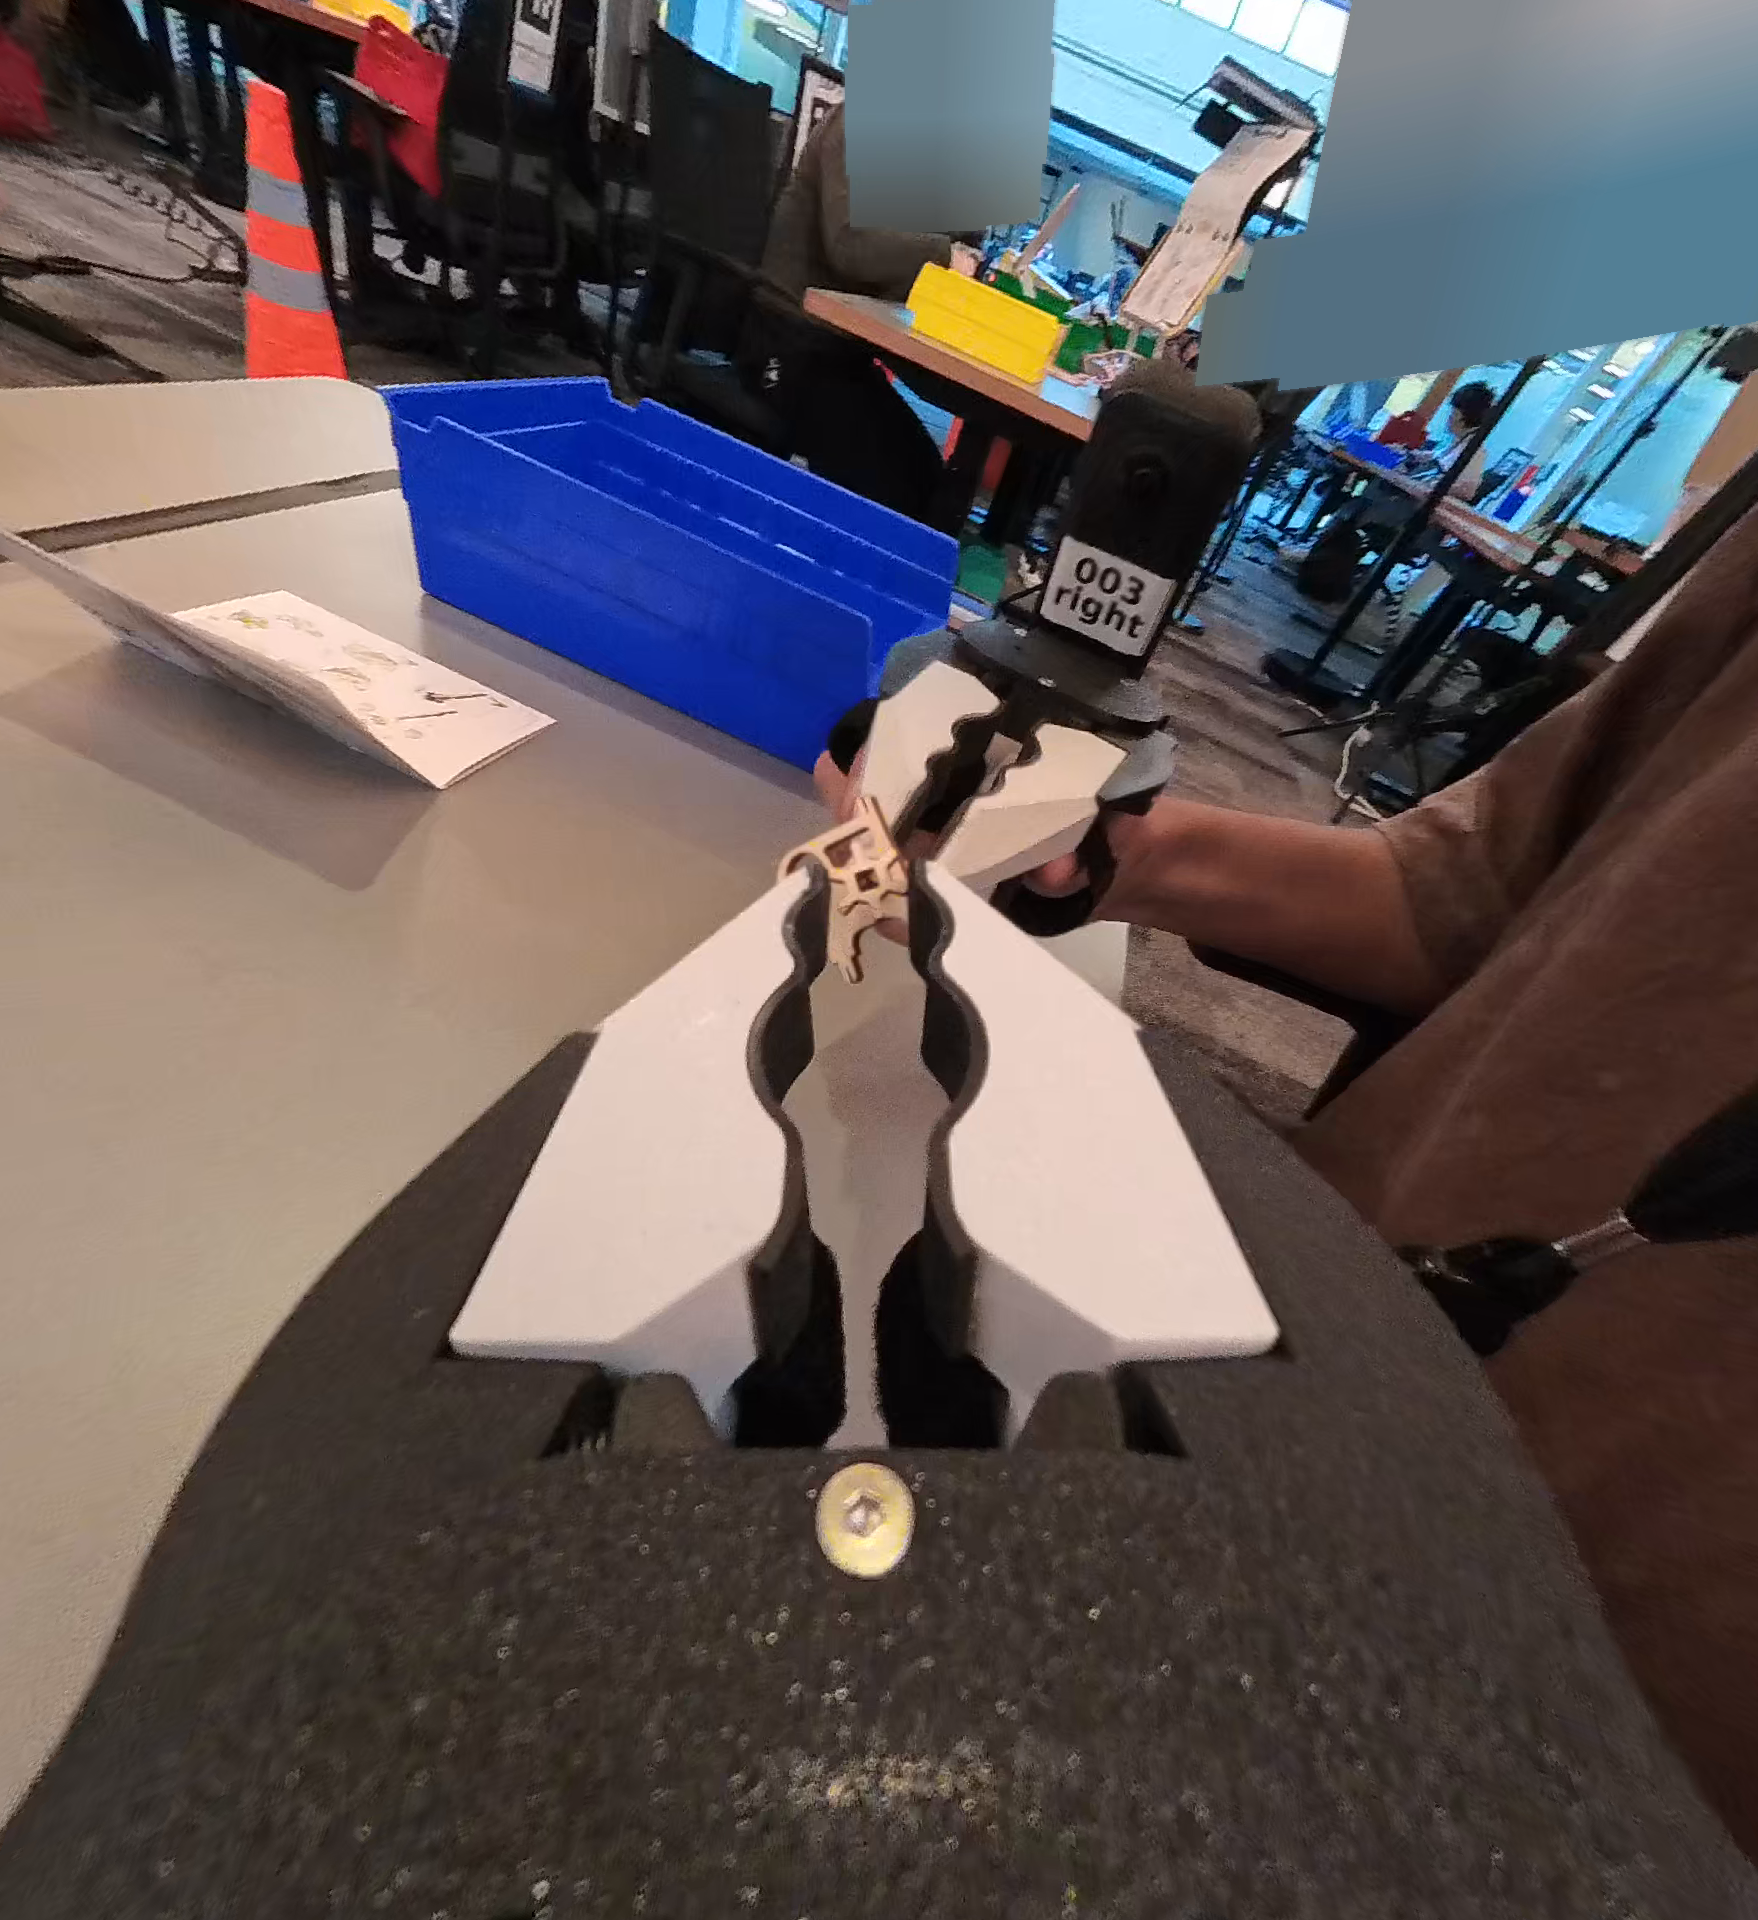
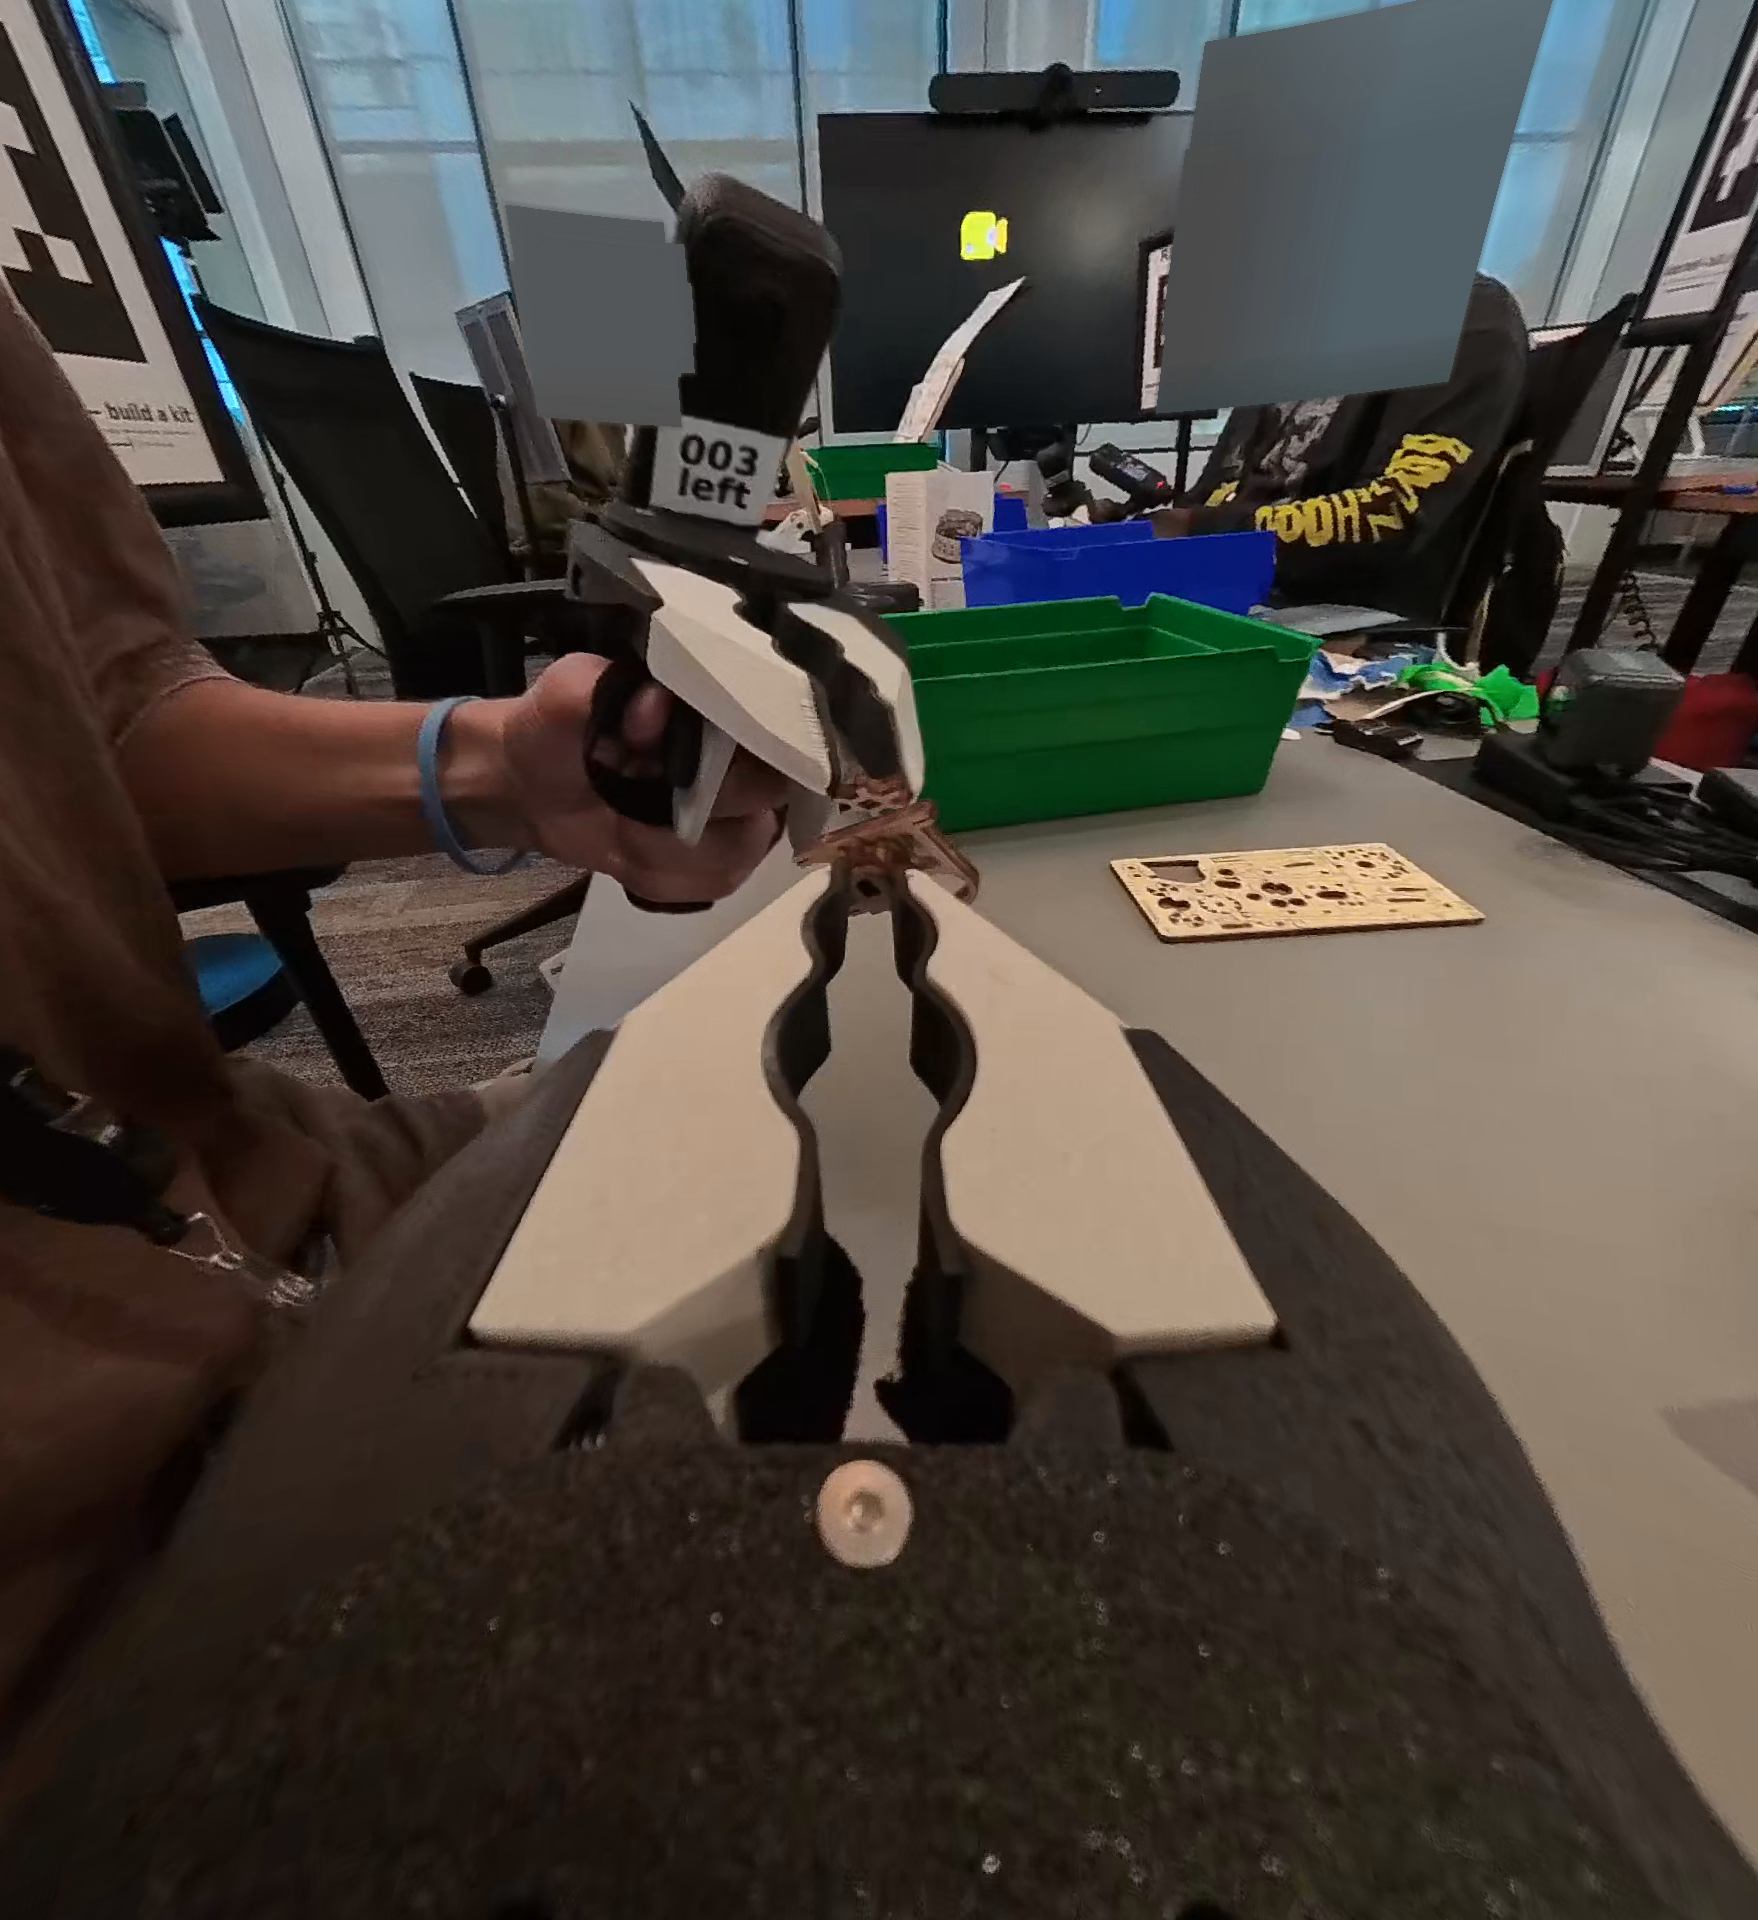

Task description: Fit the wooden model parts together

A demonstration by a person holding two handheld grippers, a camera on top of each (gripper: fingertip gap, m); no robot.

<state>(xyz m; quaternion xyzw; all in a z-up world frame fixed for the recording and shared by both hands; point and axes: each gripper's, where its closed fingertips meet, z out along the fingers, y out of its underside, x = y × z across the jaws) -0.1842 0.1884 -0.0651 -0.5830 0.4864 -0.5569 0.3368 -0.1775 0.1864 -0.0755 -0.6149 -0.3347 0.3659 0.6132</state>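
A small light wooden model part (image 1: 847, 891) with cut-outs sits between the fingertips of my left gripper (image 1: 859, 883), which is shut on it, above the grey table's (image 1: 179, 987) near edge. My right gripper (image 1: 906, 831) comes in from the far right, and its tips meet the same wooden piece. In the right wrist view, my right gripper (image 2: 868, 885) is shut on a small piece at the bottom of the wooden assembly (image 2: 896, 831). The left gripper (image 2: 875, 790) holds the assembly from above left. The exact joint between the parts is hidden by the fingers.
A blue bin (image 1: 667, 582) and a folded instruction leaflet (image 1: 335, 665) lie on the table to the left. A green bin (image 2: 1093, 696) stands behind the grippers. A flat wooden sheet with punched-out holes (image 2: 1290, 888) lies to the right. Cables and devices (image 2: 1633, 769) sit at the far right. My two grippers' fingertips are within a few centimetres of each other.
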